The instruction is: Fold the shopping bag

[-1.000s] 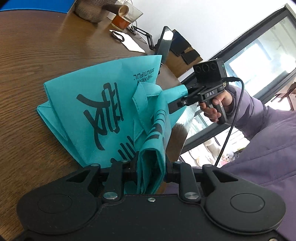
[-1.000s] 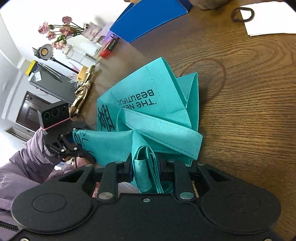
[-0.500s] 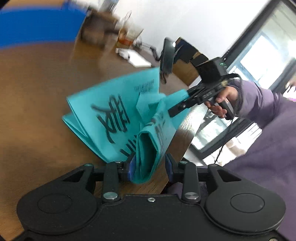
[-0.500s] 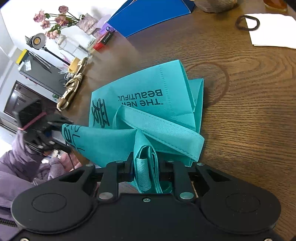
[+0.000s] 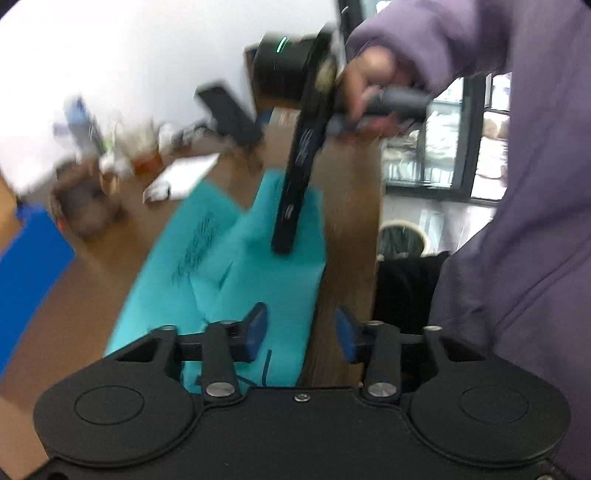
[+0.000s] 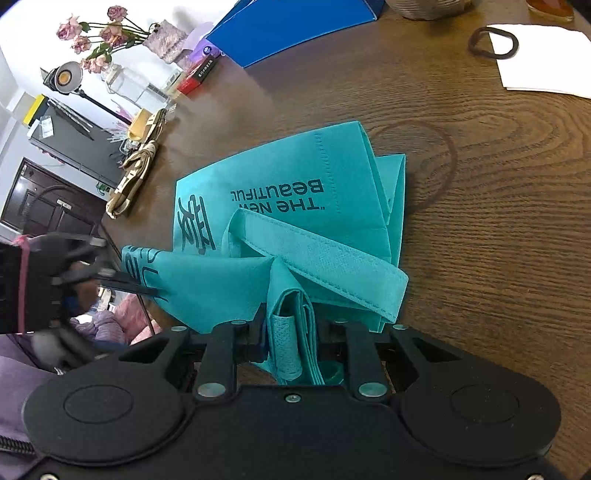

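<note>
Right wrist view: a dark wooden table (image 6: 480,258) fills most of the frame, and the teal shopping bag (image 6: 295,177) lies partly folded on it near the edge closest to the camera, its printed panel flat and its side layers fanned out on the right. A blue folder (image 6: 295,26) rests at the far edge, and a white sheet of paper (image 6: 543,62) lies well apart from the bag at the upper right. The bag's strap (image 6: 332,266) loops across the near fold. The right gripper (image 6: 291,332) is clenched on a bunched stack of that fold, lifted off the table. At the left, the left gripper (image 6: 122,280) is blurred, its fingers at the bag's printed corner.

In the left wrist view, also blurred, a purple sleeve (image 5: 517,184) takes up the right side. The left gripper's jaws are closing; teal fabric shows beyond the gap, but neither blue pad (image 5: 255,328) presses on it.
</note>
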Tool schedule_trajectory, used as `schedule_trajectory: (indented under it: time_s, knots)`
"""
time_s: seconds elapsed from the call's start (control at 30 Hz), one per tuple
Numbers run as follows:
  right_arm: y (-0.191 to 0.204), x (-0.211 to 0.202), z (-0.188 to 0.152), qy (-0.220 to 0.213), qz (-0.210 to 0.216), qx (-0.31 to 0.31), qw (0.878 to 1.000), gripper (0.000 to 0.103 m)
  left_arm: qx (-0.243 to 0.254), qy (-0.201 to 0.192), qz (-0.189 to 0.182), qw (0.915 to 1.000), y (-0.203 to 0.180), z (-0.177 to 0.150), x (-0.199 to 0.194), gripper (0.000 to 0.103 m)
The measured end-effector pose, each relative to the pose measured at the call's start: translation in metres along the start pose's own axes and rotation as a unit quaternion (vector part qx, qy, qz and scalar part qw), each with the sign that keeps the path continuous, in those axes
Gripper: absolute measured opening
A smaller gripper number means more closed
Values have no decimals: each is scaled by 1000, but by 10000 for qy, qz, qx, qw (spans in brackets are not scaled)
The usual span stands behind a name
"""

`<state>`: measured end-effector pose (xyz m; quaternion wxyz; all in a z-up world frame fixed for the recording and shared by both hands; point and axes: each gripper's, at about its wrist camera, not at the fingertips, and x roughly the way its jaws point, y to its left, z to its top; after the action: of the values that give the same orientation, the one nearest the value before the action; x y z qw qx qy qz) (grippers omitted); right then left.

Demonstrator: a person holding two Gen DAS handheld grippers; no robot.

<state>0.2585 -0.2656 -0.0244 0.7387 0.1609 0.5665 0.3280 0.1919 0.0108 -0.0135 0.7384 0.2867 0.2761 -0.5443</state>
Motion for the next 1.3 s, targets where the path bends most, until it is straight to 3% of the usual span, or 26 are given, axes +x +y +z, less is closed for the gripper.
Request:
schedule_trajectory:
  time_s: [0.1, 0.17, 0.23, 0.4, 0.6, 0.73, 0.83, 0.9, 0.97, 1.07, 1.1, 1.2, 1.27, 1.3]
  knots:
    - [0, 0, 0, 19, 24, -26, 10000, 19, -40, -25, -84, 10000, 8, 7, -4, 20]
    - [0, 0, 1, 37, 47, -34, 10000, 19, 280, -271, 314, 9987, 7, 12, -14, 21]
    - [-1, -1, 0, 44, 75, -18, 10000, 19, 323, -235, 438, 9982, 13, 19, -12, 21]
    - [-6, -2, -1, 8, 155, 74, 9999, 17, -6, 198, 181, 9996, 33, 10, 11, 20]
    - [-12, -2, -2, -4, 291, 303, 9991, 17, -914, 63, -357, 9952, 68, -8, 25, 18]
    - [-15, -14, -11, -217, 347, 439, 9982, 29, -1295, -75, -567, 9899, 81, -18, 24, 17]
    - [-6, -38, -22, -589, 130, 103, 9981, 30, -1366, -108, -608, 9887, 83, -19, 24, 17]
    - [15, -51, -30, -817, -325, -731, 9934, 30, -1423, -124, -648, 9876, 85, -21, 24, 17]
    - [43, -60, -37, -1010, -941, -1909, 9719, 32, -1481, -175, -694, 9864, 87, -22, 25, 17]
    - [77, -63, -53, -1300, -1561, -3609, 9102, 42, -1595, -231, -772, 9839, 91, -25, 26, 15]
    - [82, -61, -55, -1329, -1568, -3838, 9002, 44, -1628, -235, -791, 9832, 92, -25, 26, 14]
    - [101, -31, -66, -961, -1718, -5003, 8432, 52, -1670, -246, -839, 9821, 95, -28, 25, 12]
    - [104, 3, -80, -454, -2171, -6035, 7659, 53, -1664, -248, -845, 9821, 95, -28, 25, 11]
    - [104, 7, -83, -427, -2158, -6207, 7526, 53, -1665, -248, -843, 9821, 95, -28, 25, 11]
